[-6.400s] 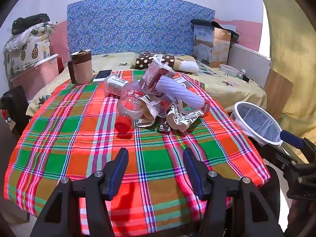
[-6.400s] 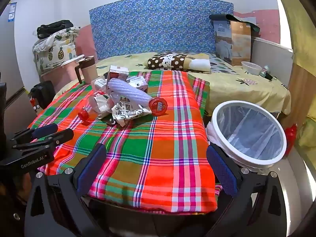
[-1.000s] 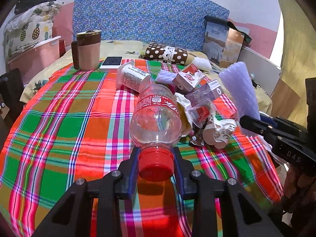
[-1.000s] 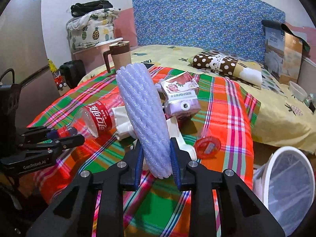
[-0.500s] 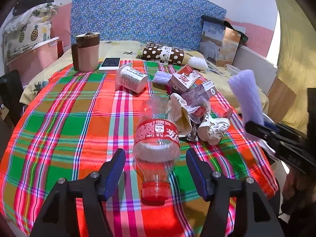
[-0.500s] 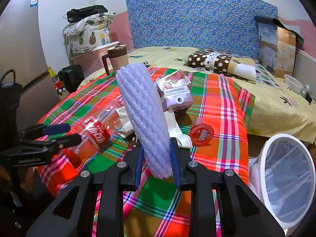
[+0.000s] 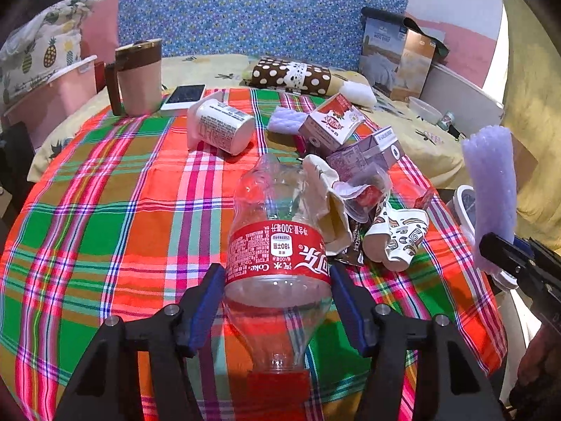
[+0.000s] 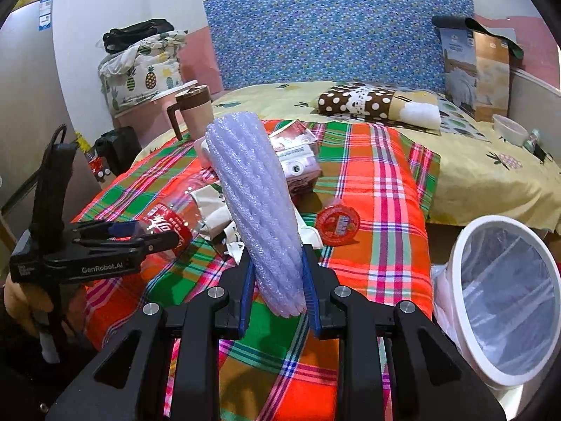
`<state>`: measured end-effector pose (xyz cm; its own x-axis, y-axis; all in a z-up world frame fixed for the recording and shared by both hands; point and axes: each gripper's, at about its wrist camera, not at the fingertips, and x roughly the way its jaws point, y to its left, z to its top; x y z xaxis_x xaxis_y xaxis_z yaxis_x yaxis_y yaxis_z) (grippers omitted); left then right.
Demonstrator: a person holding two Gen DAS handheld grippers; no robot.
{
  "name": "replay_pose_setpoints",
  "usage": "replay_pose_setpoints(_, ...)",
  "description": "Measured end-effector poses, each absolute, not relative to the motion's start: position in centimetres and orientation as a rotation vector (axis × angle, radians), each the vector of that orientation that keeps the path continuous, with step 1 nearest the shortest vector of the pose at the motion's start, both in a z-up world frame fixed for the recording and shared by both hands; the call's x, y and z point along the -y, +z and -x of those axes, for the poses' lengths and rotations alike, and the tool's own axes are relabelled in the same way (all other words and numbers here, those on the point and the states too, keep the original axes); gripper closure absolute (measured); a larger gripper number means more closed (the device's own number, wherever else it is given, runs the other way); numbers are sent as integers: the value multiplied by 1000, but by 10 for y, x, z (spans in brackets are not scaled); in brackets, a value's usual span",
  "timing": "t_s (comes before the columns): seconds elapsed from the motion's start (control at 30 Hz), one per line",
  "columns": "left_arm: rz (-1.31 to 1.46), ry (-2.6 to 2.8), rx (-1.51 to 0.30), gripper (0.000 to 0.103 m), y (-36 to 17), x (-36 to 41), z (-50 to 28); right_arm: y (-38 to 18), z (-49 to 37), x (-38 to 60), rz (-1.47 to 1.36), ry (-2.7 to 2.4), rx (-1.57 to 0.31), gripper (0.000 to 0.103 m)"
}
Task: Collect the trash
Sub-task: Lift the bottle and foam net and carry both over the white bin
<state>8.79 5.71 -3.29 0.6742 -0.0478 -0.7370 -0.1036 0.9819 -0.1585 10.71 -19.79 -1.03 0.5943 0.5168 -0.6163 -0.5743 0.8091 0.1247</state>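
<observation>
An empty clear plastic bottle (image 7: pixel 277 245) with a red label lies on the plaid cloth, its red cap towards me. My left gripper (image 7: pixel 277 280) straddles the bottle's body; its jaws are closing and both blue pads touch its sides. From the right wrist view the left gripper (image 8: pixel 140 235) is at the bottle (image 8: pixel 168 224) on the left. My right gripper (image 8: pixel 275 280) is shut on a lilac foam sleeve (image 8: pixel 252 193), held upright above the cloth. More trash lies behind the bottle: a red carton (image 7: pixel 333 122), a purple carton (image 7: pixel 368 154), a crushed paper cup (image 7: pixel 396 235).
A white bin (image 8: pixel 505 298) with a clear liner stands low beside the bed's right edge. A white cup (image 7: pixel 221 126) lies on its side, with a brown mug (image 7: pixel 138 77) and a phone (image 7: pixel 184 94) behind. A red lid (image 8: pixel 338 222) rests on the cloth.
My left gripper let go of the bottle's cap, the bottle dropped onto the cloth, and the gripper moved forward around its body. The right gripper kept hold of the foam sleeve.
</observation>
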Motion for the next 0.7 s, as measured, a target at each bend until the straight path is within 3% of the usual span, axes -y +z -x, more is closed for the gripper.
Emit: replay_pose_setpoints(0.7, 175, -104, -685, 42, 24, -6, -82, -7, -115, 242, 9, 494, -711, 76)
